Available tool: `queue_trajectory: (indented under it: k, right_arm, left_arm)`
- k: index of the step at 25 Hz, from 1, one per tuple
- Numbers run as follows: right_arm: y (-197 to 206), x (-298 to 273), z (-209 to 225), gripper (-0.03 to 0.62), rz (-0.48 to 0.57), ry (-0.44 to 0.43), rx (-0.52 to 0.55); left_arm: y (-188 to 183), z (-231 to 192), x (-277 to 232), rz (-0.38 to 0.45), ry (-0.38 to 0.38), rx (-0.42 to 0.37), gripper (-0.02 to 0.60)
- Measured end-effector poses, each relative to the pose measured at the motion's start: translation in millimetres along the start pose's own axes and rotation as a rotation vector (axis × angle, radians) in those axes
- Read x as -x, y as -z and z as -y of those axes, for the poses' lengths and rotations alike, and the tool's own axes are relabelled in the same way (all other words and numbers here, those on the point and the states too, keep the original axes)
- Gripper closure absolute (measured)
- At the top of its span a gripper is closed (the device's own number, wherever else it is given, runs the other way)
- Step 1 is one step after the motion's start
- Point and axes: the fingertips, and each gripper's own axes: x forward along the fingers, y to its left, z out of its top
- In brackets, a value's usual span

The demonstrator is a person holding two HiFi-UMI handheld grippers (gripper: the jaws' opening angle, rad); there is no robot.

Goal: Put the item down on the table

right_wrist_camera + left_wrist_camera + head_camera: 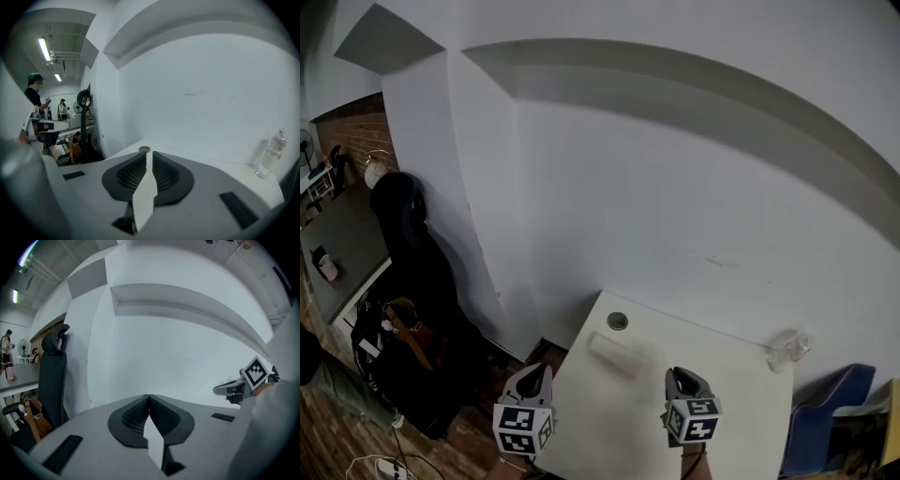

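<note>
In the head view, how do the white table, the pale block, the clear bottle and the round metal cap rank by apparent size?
1. white table
2. pale block and clear bottle: about alike here, so not ranked between them
3. round metal cap

A white surface point(727, 380) stands against a white wall point(675, 187). A pale oblong block point(616, 354) lies near the surface's left edge. Beyond it, by the far left corner, a round metal-rimmed hole point(618, 322) is set in the top. A clear plastic bottle point(789, 348) rests at the far right corner. The left tongs point(539, 370) hang over the near left edge, and the right tongs point(681, 374) over the near middle. A black chair point(412, 244) stands to the left of the surface and a blue chair point(830, 412) to its right.
</note>
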Motion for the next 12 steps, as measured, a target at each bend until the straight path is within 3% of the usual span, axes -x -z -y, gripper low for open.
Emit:
queue_trajectory:
  k: [8, 12]
  right_arm:
    - [14, 48, 39, 0.549, 0.017, 0.166, -0.160]
    - [3, 73, 51, 0.549, 0.061, 0.255, -0.164]
  left_arm:
    - [-33, 8, -1, 0.078, 0.023, 0.008, 0.565]
    - [-45, 14, -8, 0.103, 0.039, 0.002, 0.565]
